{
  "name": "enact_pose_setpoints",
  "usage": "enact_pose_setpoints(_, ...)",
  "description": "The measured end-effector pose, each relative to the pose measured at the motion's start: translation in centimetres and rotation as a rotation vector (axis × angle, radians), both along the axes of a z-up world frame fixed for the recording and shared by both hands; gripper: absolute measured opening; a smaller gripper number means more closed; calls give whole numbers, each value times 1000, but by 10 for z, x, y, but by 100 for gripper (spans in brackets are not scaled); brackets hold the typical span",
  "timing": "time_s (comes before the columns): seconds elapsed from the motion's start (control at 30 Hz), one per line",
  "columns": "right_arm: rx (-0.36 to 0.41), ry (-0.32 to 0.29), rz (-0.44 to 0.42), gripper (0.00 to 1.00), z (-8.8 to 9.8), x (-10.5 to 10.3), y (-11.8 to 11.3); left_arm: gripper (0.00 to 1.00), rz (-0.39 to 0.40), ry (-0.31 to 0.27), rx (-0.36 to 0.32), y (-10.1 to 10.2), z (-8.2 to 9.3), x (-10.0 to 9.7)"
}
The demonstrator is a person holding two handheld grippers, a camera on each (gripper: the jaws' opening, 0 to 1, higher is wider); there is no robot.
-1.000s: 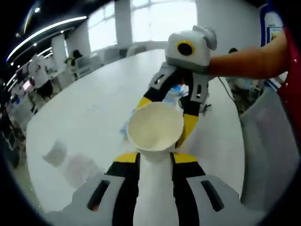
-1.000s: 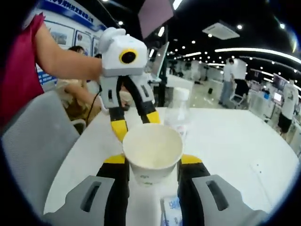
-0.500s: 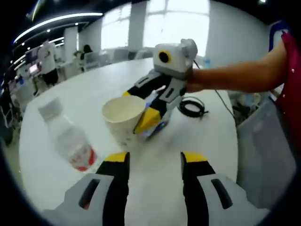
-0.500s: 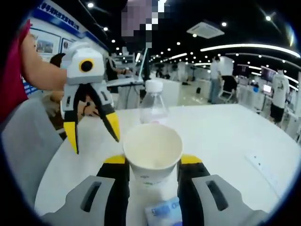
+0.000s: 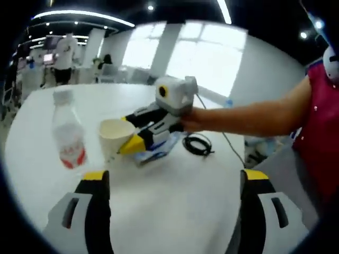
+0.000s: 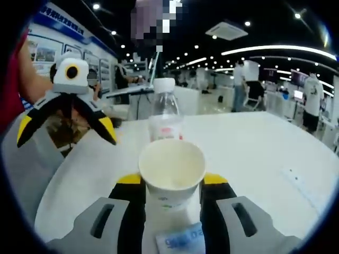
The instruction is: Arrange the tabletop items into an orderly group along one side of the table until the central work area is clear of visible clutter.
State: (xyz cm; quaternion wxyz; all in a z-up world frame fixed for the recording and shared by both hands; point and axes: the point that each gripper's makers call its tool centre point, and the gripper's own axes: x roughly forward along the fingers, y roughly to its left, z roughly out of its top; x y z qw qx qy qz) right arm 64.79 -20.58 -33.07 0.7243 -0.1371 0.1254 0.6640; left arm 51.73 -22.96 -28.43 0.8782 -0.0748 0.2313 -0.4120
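A white paper cup (image 6: 172, 169) sits upright between my right gripper's (image 6: 172, 181) jaws, which are shut on its lower wall. In the left gripper view the same cup (image 5: 113, 136) stands on the white table (image 5: 175, 190), with the right gripper (image 5: 128, 133) clamped on it from the right. My left gripper (image 5: 175, 179) is wide open, holds nothing and sits well back from the cup. It also hangs open at the left of the right gripper view (image 6: 66, 131). A clear water bottle (image 5: 68, 137) with a red label stands upright just beyond the cup (image 6: 165, 119).
A blue packet (image 5: 153, 152) lies flat under the right gripper, its edge visible between the right jaws (image 6: 183, 241). A coiled black cable (image 5: 197, 145) lies farther right on the table. A person's bare arm (image 5: 254, 114) reaches in from the right. Grey chairs border the table edge (image 6: 32, 164).
My left gripper has let go of the cup, opened wide and drawn back from it. The right gripper keeps its hold on the cup, which now stands beside the bottle.
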Motion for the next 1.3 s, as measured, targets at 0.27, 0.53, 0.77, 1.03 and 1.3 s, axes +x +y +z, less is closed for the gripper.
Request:
enact_pose_setpoints(0.27,-14,-5,-11,39,-6,2,4,99,7,14,6,-1,-7,-9)
enact_pose_setpoints(0.53,-34,-4,-15,40,-12,2,4,99,6,13,-9,-1,-6,-10)
enact_pose_setpoints(0.77,-64,-34,-6,41,-18,2,4,99,2,13,-5,-3,-6,-12)
enact_pose_setpoints(1.03,-70,-29,-21,41,-19,5,4,99,3,13,-4,-2,-7,-13)
enact_pose_setpoints(1.3,-87,-16,-29,42,-21,5,1,99,-3,14,-2,-4,-7,-13)
